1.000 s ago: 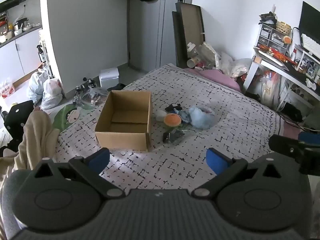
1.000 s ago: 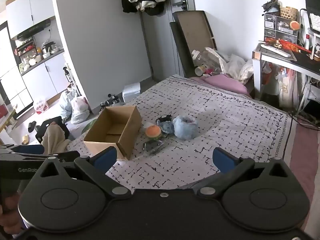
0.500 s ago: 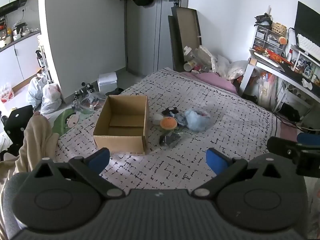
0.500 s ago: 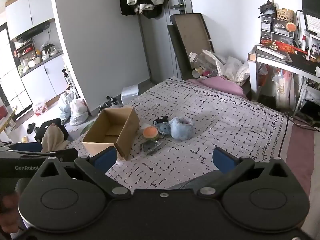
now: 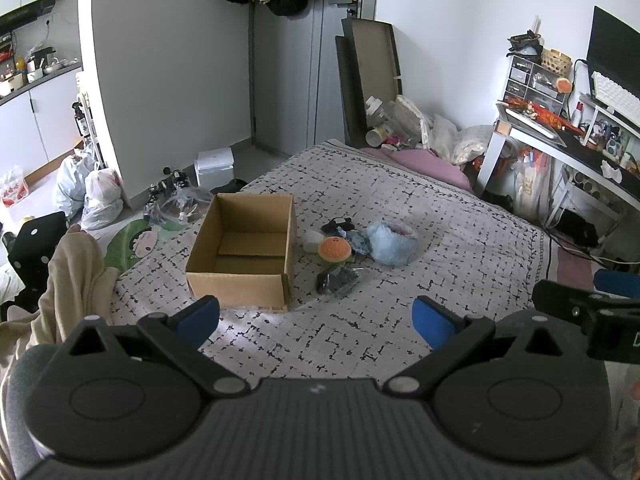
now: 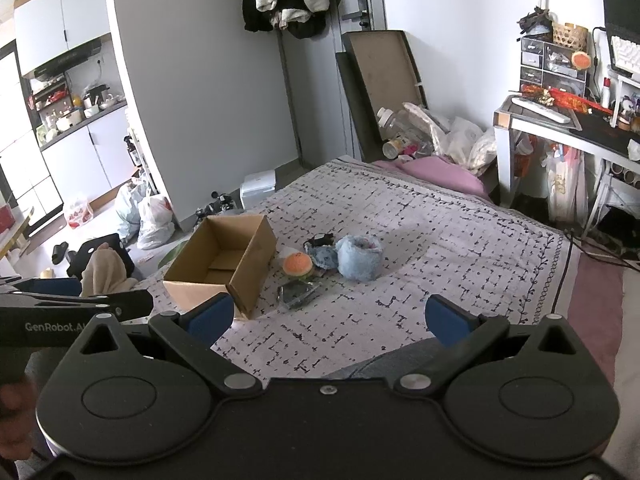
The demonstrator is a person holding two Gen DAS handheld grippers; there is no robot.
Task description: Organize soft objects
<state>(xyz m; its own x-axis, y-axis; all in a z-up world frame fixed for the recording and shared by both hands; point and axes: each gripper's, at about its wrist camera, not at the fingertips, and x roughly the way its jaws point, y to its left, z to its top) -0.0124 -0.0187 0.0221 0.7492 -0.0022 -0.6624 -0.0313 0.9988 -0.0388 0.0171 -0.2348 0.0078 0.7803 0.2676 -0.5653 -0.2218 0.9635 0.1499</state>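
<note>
An open, empty cardboard box (image 5: 244, 252) (image 6: 224, 264) stands on the patterned bedspread (image 5: 440, 248). Right of it lies a small pile: an orange round plush (image 5: 335, 249) (image 6: 297, 265), a fluffy light blue piece (image 5: 394, 240) (image 6: 358, 258), a blue cloth (image 6: 325, 257), a black item (image 5: 338, 225) and a dark clear-wrapped packet (image 5: 337, 280) (image 6: 298, 294). My left gripper (image 5: 316, 316) is open and empty, held back from the box. My right gripper (image 6: 328, 314) is open and empty, well short of the pile.
A pink pillow (image 5: 420, 162) and bags lie at the bed's far end. A white desk (image 5: 560, 140) stands at the right. Plastic bags (image 5: 92, 196) and clutter sit on the floor left of the bed. A beige garment (image 5: 68, 276) hangs at the near left.
Both grippers have drawn back and risen slightly, so the box and pile look smaller and lower. Both stay open. Nothing on the bed has moved.
</note>
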